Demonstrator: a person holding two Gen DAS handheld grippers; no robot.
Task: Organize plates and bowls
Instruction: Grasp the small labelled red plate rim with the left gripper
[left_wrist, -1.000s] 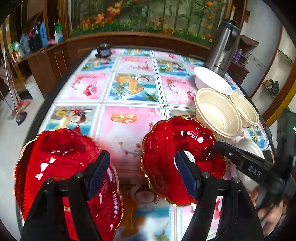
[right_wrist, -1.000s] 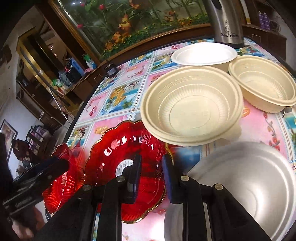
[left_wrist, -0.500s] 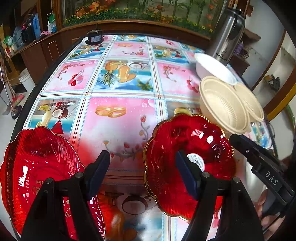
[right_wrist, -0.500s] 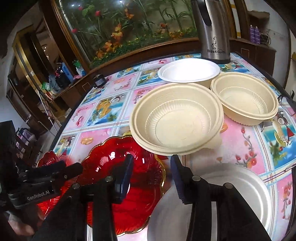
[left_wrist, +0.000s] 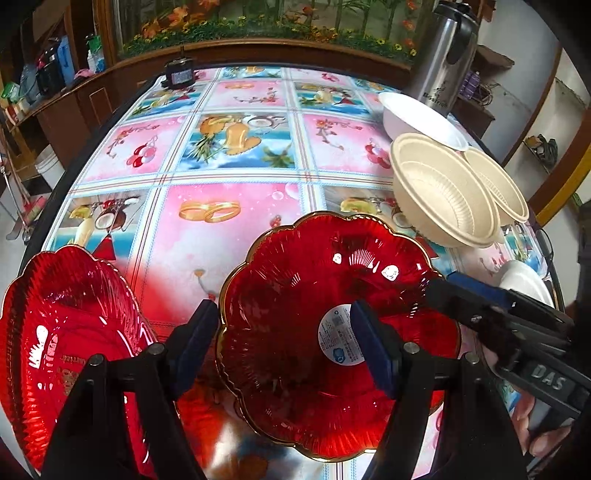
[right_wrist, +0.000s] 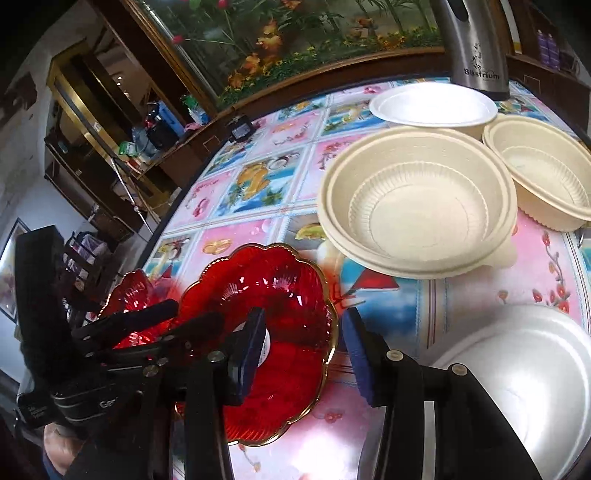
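The left tongs (left_wrist: 284, 343) stand wide astride the near-left rim of a red dish (left_wrist: 332, 332) on the desk (left_wrist: 236, 184), pads clear of it, a second red dish (left_wrist: 66, 332) at their left. The right tongs (right_wrist: 303, 350), having just opened partway, straddle that dish's right rim without pressing, beside a white plate (right_wrist: 517, 369). Beyond sit cream bowls (right_wrist: 417, 206) and a white bowl (right_wrist: 432, 105).

My left hand-held gripper (left_wrist: 284, 343) fills the lower frame, jaws wide. My right hand-held gripper (right_wrist: 303, 349) has just been opening, nothing gripped.
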